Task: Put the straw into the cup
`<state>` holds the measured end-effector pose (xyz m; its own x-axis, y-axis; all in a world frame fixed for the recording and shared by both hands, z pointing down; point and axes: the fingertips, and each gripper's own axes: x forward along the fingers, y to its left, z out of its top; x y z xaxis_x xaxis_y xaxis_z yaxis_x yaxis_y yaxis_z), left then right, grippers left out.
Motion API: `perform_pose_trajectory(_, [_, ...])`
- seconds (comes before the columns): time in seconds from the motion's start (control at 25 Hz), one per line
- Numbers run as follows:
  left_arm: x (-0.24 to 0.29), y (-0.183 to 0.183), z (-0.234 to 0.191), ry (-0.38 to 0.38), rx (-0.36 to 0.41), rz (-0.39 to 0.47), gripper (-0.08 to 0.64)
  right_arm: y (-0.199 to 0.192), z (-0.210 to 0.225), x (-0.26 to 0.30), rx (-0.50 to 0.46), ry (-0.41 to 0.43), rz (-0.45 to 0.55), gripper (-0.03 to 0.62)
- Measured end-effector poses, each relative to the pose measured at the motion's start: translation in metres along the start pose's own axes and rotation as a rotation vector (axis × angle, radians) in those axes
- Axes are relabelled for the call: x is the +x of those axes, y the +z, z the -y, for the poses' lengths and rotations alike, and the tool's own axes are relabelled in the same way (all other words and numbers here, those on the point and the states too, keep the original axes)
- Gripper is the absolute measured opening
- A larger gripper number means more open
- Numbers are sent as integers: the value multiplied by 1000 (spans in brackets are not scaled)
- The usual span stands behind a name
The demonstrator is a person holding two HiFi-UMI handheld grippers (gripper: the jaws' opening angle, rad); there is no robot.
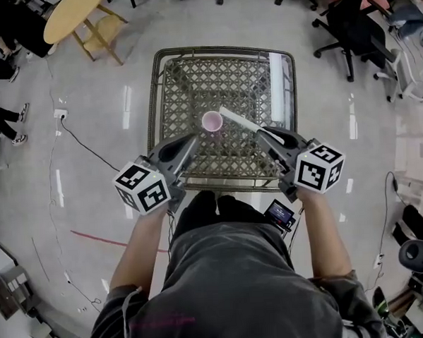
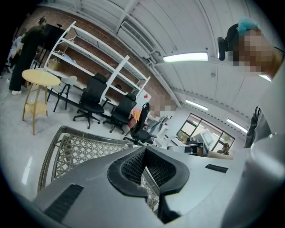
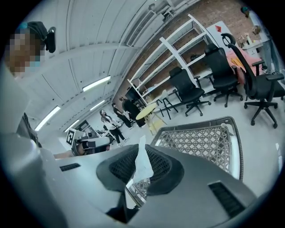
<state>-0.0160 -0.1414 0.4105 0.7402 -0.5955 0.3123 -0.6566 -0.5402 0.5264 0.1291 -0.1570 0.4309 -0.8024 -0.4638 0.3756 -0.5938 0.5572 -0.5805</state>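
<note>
The right gripper (image 1: pixel 264 136) is pinching the white straw (image 1: pixel 241 121) tight in its jaws, angling the far tip just beside the pink cup (image 1: pixel 212 121) standing on the mesh surface (image 1: pixel 186 81). It's not in yet! The left gripper (image 1: pixel 193 139) is hovering near the cup, jaws together on nothing.

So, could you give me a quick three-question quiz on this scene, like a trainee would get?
1. Fill in: the left hand-held gripper has its jaws ____, with nothing between them.
2. True or false: the straw already sits inside the pink cup.
3. Which hand-held gripper grips the straw? A left, B right, C neither.

Key: 1 shut. 2 false, the straw is outside the cup. 3 B, the right hand-held gripper.
</note>
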Motion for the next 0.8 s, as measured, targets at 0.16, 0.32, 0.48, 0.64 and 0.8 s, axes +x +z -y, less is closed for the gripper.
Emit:
perform_pose_trajectory(0.16, [7,-2,-10,-10,-7,-7,8,-5,10,10,-18,-23,-42,48])
perform_pose_trajectory(0.32, [7,-3,-22,-23,-18,-12,8,-11,17,25,-37,-53,-98,49])
perform_pose_trajectory(0.48, [7,-3,-32,-40,-18,-21,8,-22,25,44,-56,-81,-165,48])
perform_pose_trajectory(0.64, [6,1,-46,-50,-25,-23,8,-34,34,64,-74,-105,-235,48])
perform_pose_trajectory(0.8, [2,4,-56,-54,-30,-25,8,-45,39,80,-96,-122,-296,48])
